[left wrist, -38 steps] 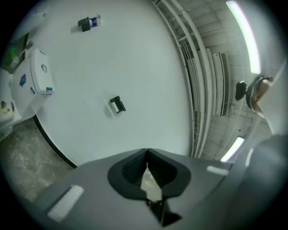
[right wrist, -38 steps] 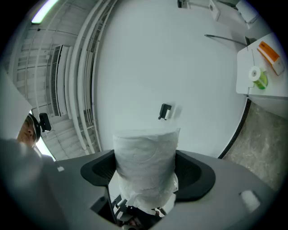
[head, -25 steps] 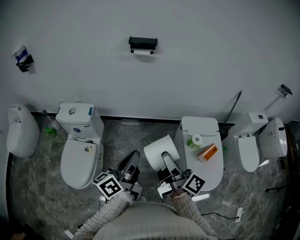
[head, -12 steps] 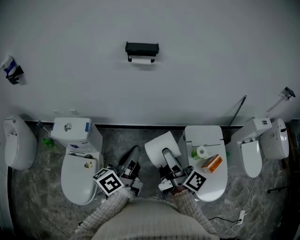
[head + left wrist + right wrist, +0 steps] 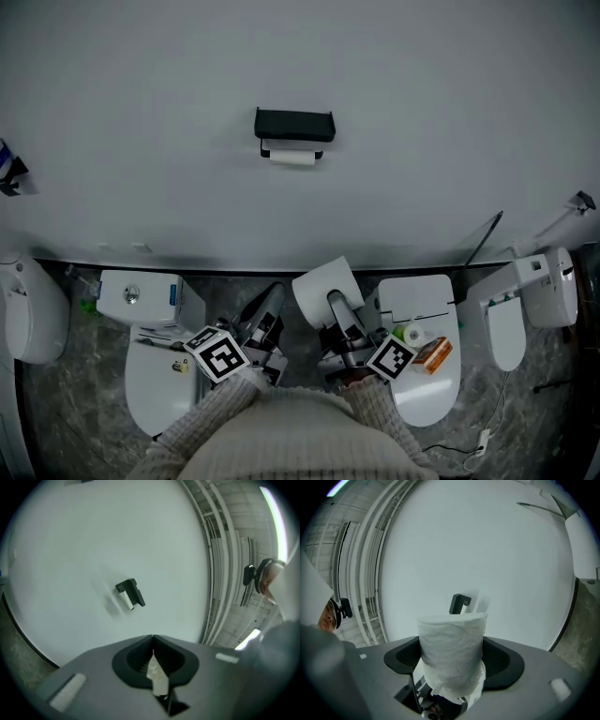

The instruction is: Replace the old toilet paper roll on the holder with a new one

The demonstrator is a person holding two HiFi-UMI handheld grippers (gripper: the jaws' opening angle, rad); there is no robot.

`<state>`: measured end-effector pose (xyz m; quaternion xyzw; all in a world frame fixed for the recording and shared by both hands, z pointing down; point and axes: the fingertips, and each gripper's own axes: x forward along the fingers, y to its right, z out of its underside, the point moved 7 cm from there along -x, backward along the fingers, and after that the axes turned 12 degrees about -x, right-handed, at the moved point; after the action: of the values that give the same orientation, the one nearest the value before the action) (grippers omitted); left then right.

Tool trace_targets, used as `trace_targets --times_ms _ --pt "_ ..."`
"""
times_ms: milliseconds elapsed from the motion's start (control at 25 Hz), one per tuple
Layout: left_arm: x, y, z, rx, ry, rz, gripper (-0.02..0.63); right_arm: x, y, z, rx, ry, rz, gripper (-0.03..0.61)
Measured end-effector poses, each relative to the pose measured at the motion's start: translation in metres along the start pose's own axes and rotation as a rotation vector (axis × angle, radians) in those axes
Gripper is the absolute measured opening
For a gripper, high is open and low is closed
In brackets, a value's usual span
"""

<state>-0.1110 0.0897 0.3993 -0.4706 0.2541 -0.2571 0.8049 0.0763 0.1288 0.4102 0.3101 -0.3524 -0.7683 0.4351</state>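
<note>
The black holder (image 5: 294,125) hangs on the white wall with the thin old roll (image 5: 292,157) under it. It also shows in the left gripper view as holder (image 5: 131,592) and behind the new roll in the right gripper view as holder (image 5: 459,603). My right gripper (image 5: 330,298) is shut on the full white new roll (image 5: 325,289), which stands upright between its jaws as roll (image 5: 451,644). My left gripper (image 5: 270,307) is shut beside it, and a small pale sliver sits in its seam (image 5: 157,674). Both grippers point at the wall, well below the holder.
A white toilet (image 5: 155,375) stands at the left and a closed-lid one (image 5: 422,394) at the right, bearing an orange box (image 5: 433,355) and a small roll (image 5: 411,333). Another toilet (image 5: 525,300) and a urinal (image 5: 23,319) flank them. Grey stone floor lies between.
Both grippers and the view have moved toward the wall. The holder looks larger and sits lower in the head view. The new roll stays in the right gripper.
</note>
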Motion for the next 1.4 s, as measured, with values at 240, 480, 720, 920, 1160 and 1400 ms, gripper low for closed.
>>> trace_targets --times_ms 240,480,720,920,1160,1400 --pt "0.026 -0.025 -0.015 -0.047 -0.036 -0.019 0.003 0.031 0.019 -0.007 0.022 -0.001 0.043 0.393" --pt "0.045 -0.047 -0.032 -0.079 -0.020 -0.060 0.003 0.060 0.039 -0.015 0.042 -0.023 0.050 0.393" --pt "0.076 -0.053 -0.060 -0.080 0.012 -0.063 0.003 0.096 0.051 -0.035 0.053 -0.050 0.017 0.393" --pt "0.102 -0.057 -0.071 -0.069 0.040 -0.065 0.003 0.117 0.063 -0.056 0.046 -0.064 -0.003 0.393" --pt "0.130 -0.068 -0.077 -0.084 0.068 -0.071 0.003 0.132 0.084 -0.074 0.054 -0.077 -0.014 0.393" --pt "0.145 -0.076 -0.081 -0.099 0.132 -0.067 0.003 0.146 0.100 -0.086 0.046 -0.103 -0.030 0.393"
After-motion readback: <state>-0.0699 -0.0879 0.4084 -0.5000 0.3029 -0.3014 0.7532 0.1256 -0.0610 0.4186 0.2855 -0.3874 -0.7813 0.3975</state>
